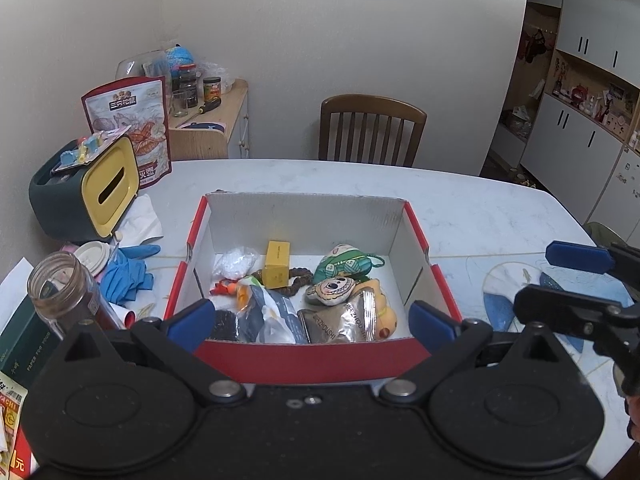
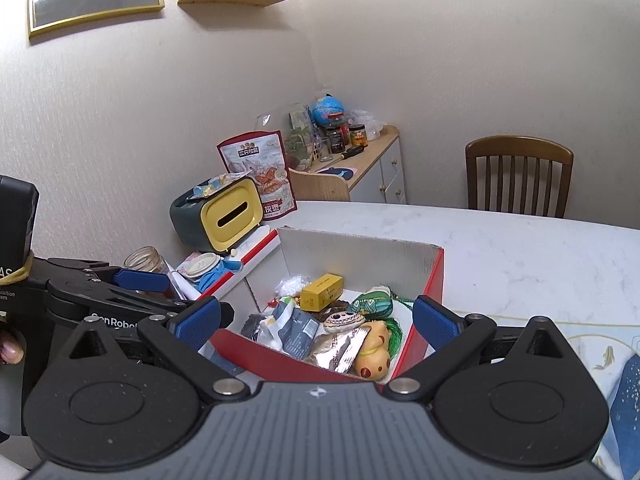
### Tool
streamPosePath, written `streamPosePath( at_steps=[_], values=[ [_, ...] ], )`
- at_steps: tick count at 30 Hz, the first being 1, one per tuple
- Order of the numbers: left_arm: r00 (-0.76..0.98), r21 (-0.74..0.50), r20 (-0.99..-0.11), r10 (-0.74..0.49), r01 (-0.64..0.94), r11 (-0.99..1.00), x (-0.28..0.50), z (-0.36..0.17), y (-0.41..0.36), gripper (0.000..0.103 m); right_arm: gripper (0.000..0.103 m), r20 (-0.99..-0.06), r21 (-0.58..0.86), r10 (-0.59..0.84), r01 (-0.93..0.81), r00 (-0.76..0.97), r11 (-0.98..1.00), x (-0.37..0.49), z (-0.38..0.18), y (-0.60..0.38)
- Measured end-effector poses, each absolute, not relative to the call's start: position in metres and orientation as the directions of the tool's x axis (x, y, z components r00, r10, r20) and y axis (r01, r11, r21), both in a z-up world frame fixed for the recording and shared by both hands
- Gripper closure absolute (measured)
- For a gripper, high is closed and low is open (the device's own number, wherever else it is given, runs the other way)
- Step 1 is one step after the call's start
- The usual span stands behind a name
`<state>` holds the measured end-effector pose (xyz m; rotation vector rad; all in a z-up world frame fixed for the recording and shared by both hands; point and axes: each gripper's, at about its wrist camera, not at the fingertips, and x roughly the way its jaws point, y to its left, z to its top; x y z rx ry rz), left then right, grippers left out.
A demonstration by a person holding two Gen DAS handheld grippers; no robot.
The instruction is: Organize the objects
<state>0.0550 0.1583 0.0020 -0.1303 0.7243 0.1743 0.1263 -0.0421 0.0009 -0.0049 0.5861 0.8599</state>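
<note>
Both tools empty: left tool [image 1: 312, 322] and right tool [image 2: 316, 322] spread. Risk: crowded box [image 1: 304, 358] snags fingers; jar [image 1: 64, 292] near tabletop [image 1: 480, 216] edge may topple.

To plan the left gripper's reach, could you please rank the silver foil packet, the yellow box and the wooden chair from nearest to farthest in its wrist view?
1. Silver foil packet, at the box's near wall.
2. Yellow box, mid-box.
3. Wooden chair, beyond the table.
</note>
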Motion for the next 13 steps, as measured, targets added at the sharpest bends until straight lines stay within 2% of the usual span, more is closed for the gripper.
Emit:
streamPosePath(
  at_steps=[13],
  values=[
    [0.738,-0.051,-0.664,0.124,-0.210,0.976,0.058,0.004,0.149,0.000,0.000,-0.486,0.230,0.691,-0.685,0.535,0.691,0.130,-0.001,-0.064]
  ],
)
